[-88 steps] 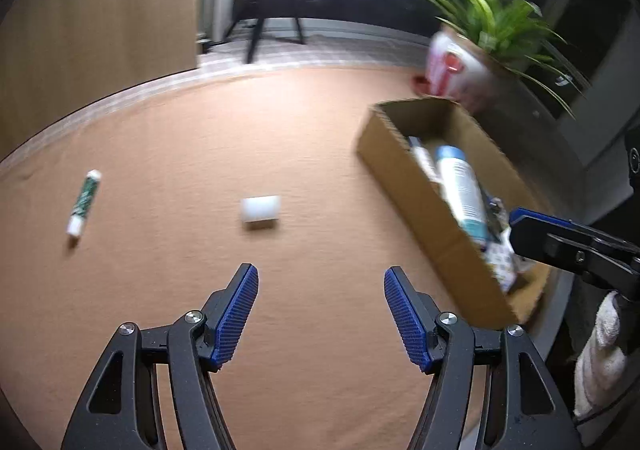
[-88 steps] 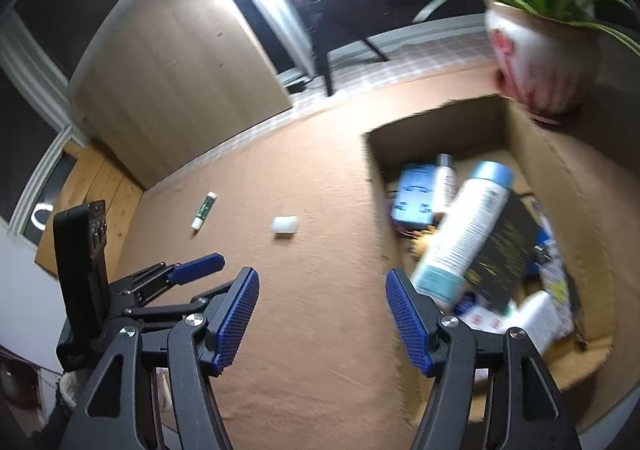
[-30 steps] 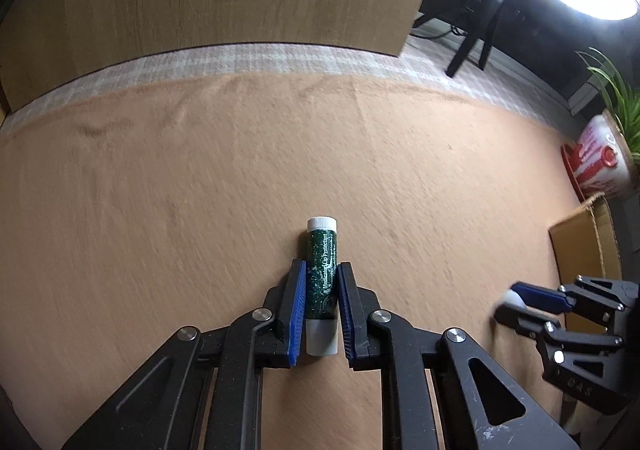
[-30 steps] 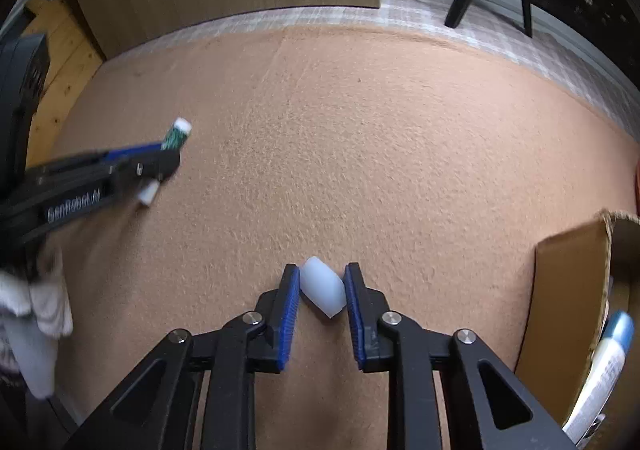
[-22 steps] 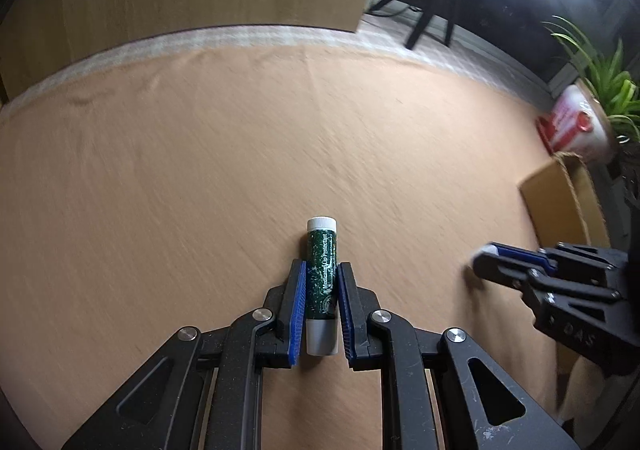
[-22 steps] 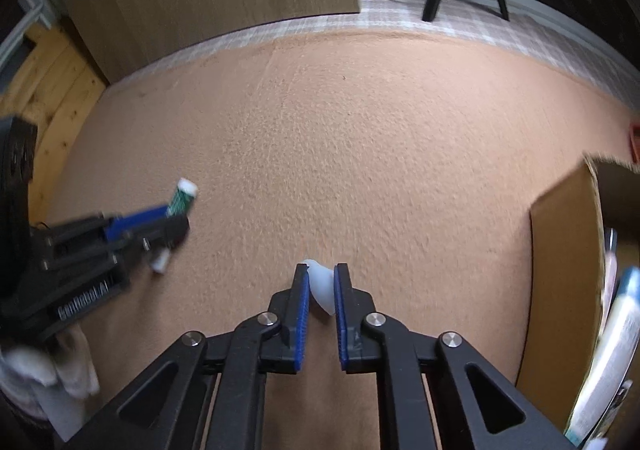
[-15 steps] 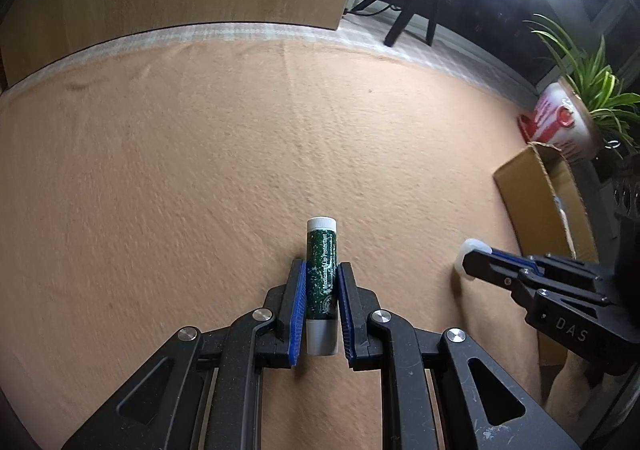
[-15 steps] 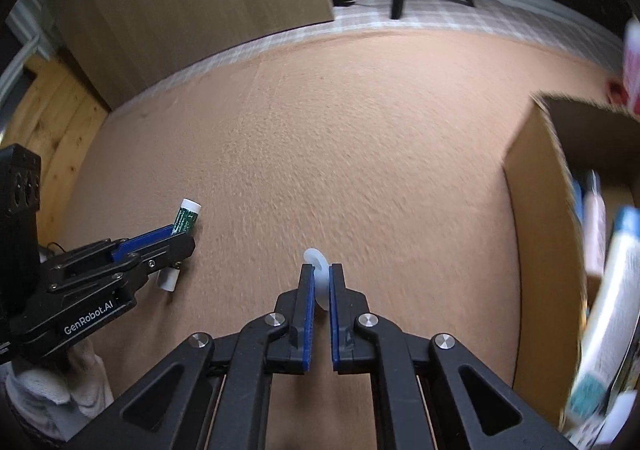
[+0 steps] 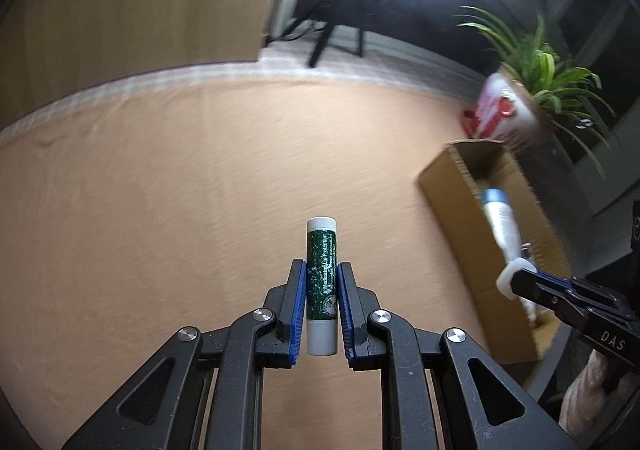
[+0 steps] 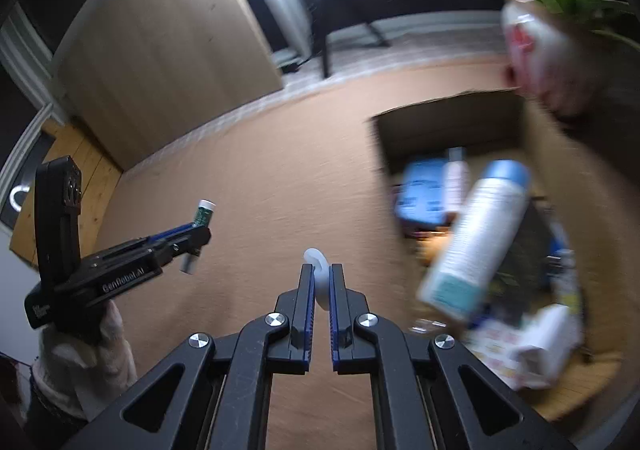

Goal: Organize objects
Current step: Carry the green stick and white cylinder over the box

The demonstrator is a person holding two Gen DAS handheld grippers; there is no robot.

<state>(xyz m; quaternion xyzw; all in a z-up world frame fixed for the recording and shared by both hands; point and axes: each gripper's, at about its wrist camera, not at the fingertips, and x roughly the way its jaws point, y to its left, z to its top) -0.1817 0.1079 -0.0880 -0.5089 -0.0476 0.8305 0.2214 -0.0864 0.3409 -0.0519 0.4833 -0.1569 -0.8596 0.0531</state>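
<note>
Box (image 10: 560, 186) now fills the right of my right view where a second ago lay bare mat: both loads are up, left gripper (image 9: 322, 290) pinching the lip balm (image 9: 322, 270), right gripper (image 10: 321, 290) squeezed on the white cap (image 10: 316, 260), so dropping in looks next.

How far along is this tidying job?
Nearly done. The cardboard box already holds a spray can and other items. In hand: the left gripper clamps a green lip balm tube, and the right gripper a small white piece. Left: dropping both in.
</note>
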